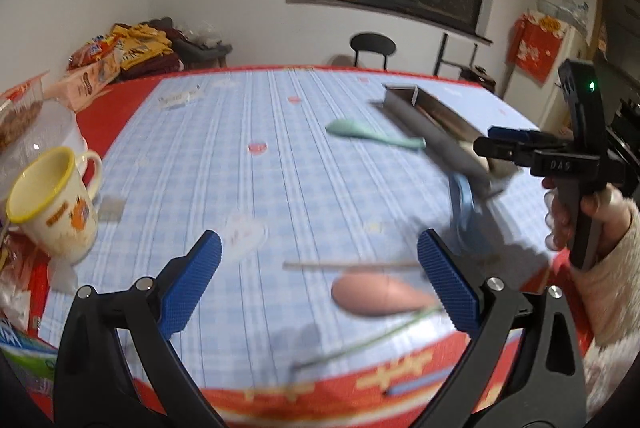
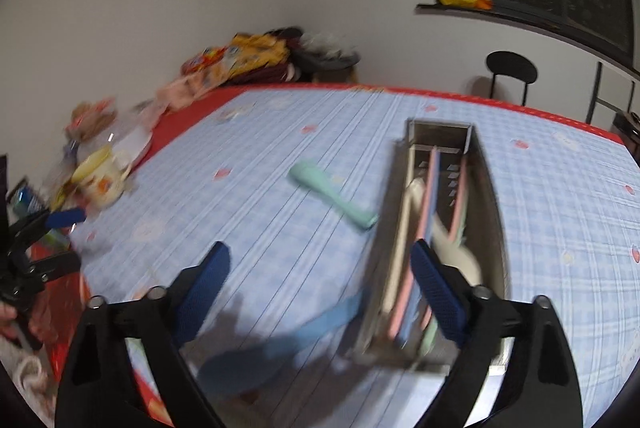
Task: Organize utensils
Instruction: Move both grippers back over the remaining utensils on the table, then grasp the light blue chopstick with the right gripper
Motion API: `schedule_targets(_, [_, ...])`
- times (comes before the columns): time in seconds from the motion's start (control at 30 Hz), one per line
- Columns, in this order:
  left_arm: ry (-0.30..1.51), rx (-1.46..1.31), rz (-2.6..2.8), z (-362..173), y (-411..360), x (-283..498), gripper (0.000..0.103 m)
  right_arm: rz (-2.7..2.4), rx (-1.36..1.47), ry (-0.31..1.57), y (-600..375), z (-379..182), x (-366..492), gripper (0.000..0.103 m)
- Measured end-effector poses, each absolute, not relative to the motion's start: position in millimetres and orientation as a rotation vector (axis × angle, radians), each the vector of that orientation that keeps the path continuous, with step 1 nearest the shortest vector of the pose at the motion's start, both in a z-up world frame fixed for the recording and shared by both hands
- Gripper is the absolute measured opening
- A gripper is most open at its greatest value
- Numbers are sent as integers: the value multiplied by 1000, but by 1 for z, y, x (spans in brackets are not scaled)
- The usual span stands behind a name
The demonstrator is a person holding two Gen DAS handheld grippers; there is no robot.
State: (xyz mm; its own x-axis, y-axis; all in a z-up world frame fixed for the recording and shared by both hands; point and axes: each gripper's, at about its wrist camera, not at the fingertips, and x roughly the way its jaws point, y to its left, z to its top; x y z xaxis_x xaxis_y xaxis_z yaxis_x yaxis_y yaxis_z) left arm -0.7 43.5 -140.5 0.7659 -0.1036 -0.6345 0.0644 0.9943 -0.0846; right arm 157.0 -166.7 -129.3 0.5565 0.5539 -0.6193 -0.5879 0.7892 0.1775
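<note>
Left wrist view
- Left gripper (image 1: 318,292): jaws spread wide, nothing between the pads; a pink spoon (image 1: 374,295) and a thin stick (image 1: 352,264) lie on the cloth just under the gap.
- Metal tray (image 1: 430,122): long, narrow, far right on the checked tablecloth (image 1: 240,188); contents hidden from here.
- Loose utensils: green spoon (image 1: 372,134) beside the tray, blue spoon (image 1: 464,216) touching its near end.
- Mug (image 1: 56,208): yellow-rimmed, at the left table edge; looks empty.
- Right gripper (image 1: 486,144): held by a hand (image 1: 576,212) over the tray's near end.
- Room: middle of the cloth is open.

Right wrist view
- Right gripper (image 2: 320,292): jaws apart, gripping nothing.
- Metal tray (image 2: 486,188): holds pink, blue, cream and green handles lengthwise.
- Outside the tray: green spoon (image 2: 334,194) to its left, blue spoon (image 2: 280,348) against its near corner.
</note>
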Motion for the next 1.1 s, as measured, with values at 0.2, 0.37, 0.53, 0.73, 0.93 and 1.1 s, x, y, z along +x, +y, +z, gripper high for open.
schedule_targets(0.2, [719,-53,-154,-159,45,-17,96,735,-118,801,-161,-146,116,65])
schedule_targets(0.37, [726,-55,-212,-166,39,-25,96,763,-160,858,-158,-156,86,56])
schedule_targets(0.53, [731,-60,-242,-170,37,-25,96,801,-199,916,-150,-166,62,48])
schedule_targets(0.73, [722,-65,-261,-167,37,-25,96,855,-239,944,-143,-165,42,46])
schedule_targets(0.93, [728,-64,-265,-167,39,-26,96,904,-288,955,-130,-165,29,45])
schedule_targets(1.1, [729,-57,-268,-166,38,-26,96,946,-341,964,-117,-170,17,40])
